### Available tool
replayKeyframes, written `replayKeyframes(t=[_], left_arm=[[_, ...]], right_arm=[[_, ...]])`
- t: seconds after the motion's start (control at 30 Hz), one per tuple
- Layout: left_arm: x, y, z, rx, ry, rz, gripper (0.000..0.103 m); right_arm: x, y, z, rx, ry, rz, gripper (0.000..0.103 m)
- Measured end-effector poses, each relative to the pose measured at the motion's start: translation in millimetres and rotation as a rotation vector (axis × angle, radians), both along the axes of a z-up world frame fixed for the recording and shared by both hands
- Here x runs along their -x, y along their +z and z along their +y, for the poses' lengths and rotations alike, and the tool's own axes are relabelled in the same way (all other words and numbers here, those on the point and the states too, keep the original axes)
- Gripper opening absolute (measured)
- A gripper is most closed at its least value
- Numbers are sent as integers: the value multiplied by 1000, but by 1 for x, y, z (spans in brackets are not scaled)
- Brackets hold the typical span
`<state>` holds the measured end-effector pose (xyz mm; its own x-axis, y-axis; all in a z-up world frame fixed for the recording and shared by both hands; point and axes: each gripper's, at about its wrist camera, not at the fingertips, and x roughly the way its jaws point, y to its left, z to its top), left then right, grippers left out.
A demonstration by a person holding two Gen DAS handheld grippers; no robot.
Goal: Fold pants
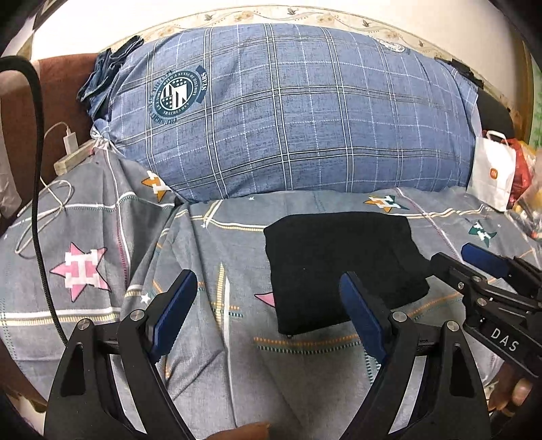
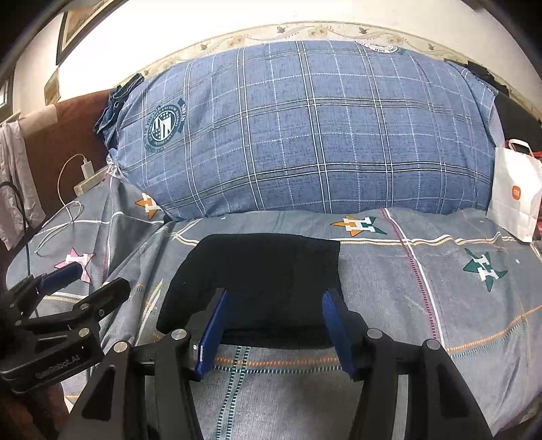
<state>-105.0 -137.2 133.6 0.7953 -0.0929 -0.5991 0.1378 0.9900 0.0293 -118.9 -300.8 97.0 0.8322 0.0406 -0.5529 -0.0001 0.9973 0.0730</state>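
the folded black fabric pants [image 2: 261, 287] look finished; left gripper [image 1: 271, 311] and right gripper [image 2: 274, 325], both spread empty, should back away toward 6 o'clock without snagging.

**Colours and patterns on the bed**

- Pants [image 1: 342, 270]: solid black, no pattern; folded block.
- Bed sheet [image 1: 210, 338]: grey-blue, crossed by cream, orange and teal dashed stripes. Scattered pixel-style stars: pink-and-white at 9 o'clock of the pants, orange-and-white toward 11, teal-and-white toward 3.
- Pillow [image 2: 305, 135]: denim blue with a white and dark plaid grid; round teal-and-white crest badge at its 9 o'clock side.
- Paper bag [image 2: 515, 196]: white, small orange square logo.
- Left gripper [image 1: 267, 314] and right gripper [image 2: 274, 325]: black frames, blue pads on the jaws.
- Charger cable [image 1: 44, 203]: white.
- Headboard [image 1: 64, 88]: brown.
- Wall border [image 2: 305, 32]: cream with a pale floral-and-bird print.
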Motion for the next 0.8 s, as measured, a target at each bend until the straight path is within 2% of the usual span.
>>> replayKeyframes(t=[0.8], left_arm=[[3,-8,-1,-1,7,12,86]], right_arm=[[5,-8,11,2,0,10,57]])
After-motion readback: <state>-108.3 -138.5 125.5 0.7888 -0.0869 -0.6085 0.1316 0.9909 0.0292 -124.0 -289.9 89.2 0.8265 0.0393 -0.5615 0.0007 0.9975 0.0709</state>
